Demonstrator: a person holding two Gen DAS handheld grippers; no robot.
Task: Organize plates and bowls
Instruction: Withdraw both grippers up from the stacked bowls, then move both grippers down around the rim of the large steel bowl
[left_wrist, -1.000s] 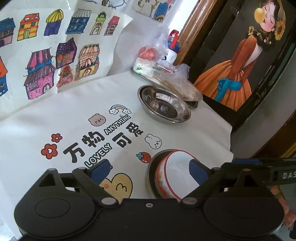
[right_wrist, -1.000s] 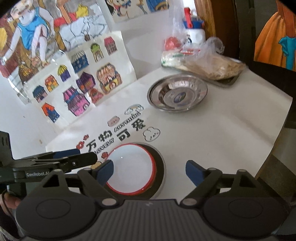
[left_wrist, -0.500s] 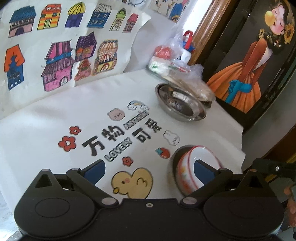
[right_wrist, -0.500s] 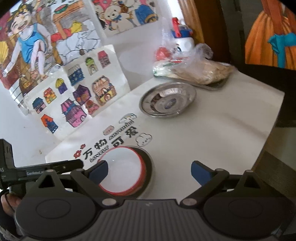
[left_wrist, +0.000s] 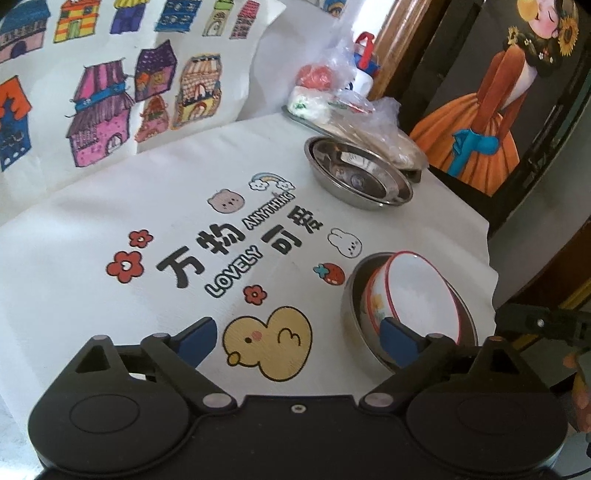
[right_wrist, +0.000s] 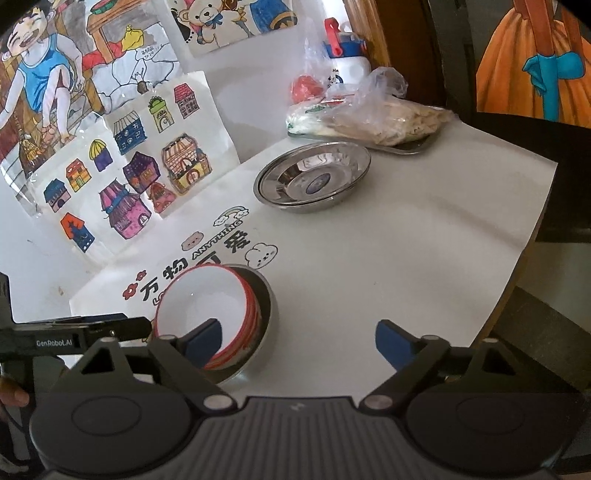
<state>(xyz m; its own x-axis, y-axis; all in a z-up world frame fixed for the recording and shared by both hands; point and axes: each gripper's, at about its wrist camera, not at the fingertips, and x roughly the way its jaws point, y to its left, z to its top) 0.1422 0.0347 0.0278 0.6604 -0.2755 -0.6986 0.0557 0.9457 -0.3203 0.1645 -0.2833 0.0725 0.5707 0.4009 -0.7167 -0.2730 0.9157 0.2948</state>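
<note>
Each claw, left claw (left_wrist: 297, 334) and right claw (right_wrist: 299, 341), is closing on nothing; blue fingers (left_wrist: 397, 338) hide part of the white bowls (left_wrist: 413, 295) on the cartoon-printed table (left_wrist: 110, 206).

A stack of bowls (right_wrist: 207, 310) sits inside a steel bowl (right_wrist: 267, 306) at the surface's (right_wrist: 424, 266) near edge. Behind it, well apart, lie nested steel plates (right_wrist: 314, 177), with a bag-laden tray (right_wrist: 413, 147) just behind them.

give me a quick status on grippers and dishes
Left gripper and right gripper closing, nothing between them. Red-rimmed bowls stacked in steel bowl; steel plates beyond. Path clear.
</note>
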